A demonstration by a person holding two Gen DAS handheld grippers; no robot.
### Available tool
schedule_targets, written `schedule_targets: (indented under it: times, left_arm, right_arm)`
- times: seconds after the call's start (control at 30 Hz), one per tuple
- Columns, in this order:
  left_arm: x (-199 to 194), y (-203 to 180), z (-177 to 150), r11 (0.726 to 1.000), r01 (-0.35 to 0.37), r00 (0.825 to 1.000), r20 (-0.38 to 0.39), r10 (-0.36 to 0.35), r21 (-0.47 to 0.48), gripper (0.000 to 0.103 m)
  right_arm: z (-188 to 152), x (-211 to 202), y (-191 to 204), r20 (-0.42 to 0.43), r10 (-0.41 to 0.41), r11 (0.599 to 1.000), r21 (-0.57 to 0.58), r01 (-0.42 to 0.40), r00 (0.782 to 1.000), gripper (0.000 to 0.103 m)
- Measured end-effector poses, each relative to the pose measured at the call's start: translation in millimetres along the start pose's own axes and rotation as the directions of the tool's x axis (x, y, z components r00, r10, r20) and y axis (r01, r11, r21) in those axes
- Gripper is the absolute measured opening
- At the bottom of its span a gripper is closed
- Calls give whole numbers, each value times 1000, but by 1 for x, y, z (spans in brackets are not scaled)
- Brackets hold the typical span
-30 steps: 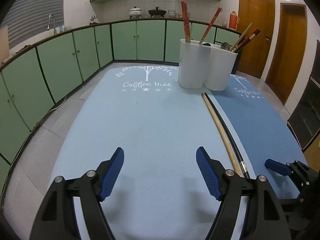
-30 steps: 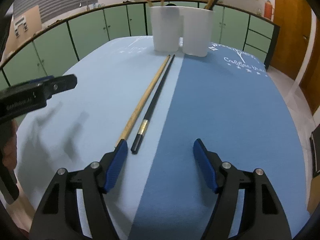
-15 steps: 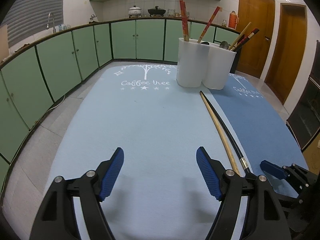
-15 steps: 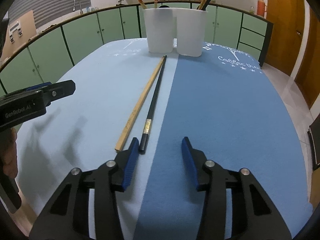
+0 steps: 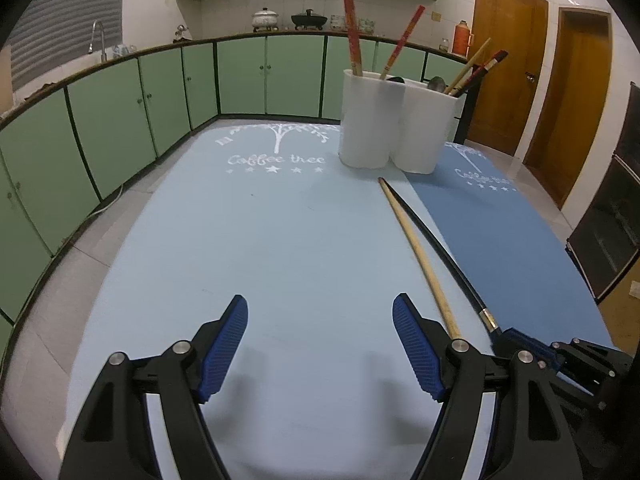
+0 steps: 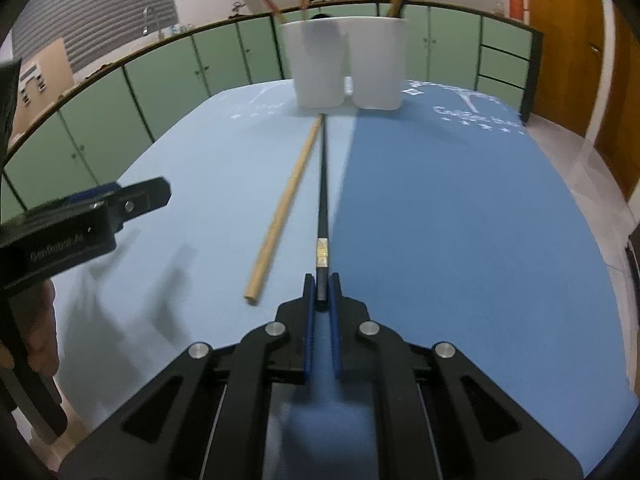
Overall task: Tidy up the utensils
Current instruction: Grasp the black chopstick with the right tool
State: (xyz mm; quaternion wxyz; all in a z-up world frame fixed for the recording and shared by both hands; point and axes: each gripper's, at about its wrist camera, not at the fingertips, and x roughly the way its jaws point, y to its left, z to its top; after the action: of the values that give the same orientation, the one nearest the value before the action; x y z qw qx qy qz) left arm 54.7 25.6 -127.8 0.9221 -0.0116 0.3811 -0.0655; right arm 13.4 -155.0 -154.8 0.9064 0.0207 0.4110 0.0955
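Observation:
A black chopstick (image 6: 323,184) and a light wooden chopstick (image 6: 286,208) lie side by side on the mats, pointing at a white two-part utensil holder (image 6: 346,64). My right gripper (image 6: 321,294) is shut on the near end of the black chopstick. In the left wrist view the black chopstick (image 5: 444,256), the wooden chopstick (image 5: 418,252) and the holder (image 5: 396,124), with several chopsticks and spoons in it, show at the right. My left gripper (image 5: 320,344) is open and empty over the light blue mat (image 5: 260,240). The right gripper (image 5: 516,338) shows at the lower right.
A dark blue mat (image 6: 460,208) covers the right half of the table. The left gripper (image 6: 100,208) sits at the left of the right wrist view. Green cabinets (image 5: 120,108) ring the room and wooden doors (image 5: 504,80) stand at the right.
My right gripper moved forward to the black chopstick's near end and closed on it. My left gripper stayed open and barely moved.

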Motion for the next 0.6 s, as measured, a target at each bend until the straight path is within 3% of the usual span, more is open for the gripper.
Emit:
schedule_targets:
  times: [0.37,0.6]
  left_arm:
    - [2,-43,-14,998,64,998,-20,-64,20,73]
    - [11,-65,-22,998,61,997,-38,-60,21,63]
  right_arm:
    - [-2,-11,-52,7,-64,986,153,62,998,6]
    - [1,-13,-59,16,-57,985,167,53,998,6]
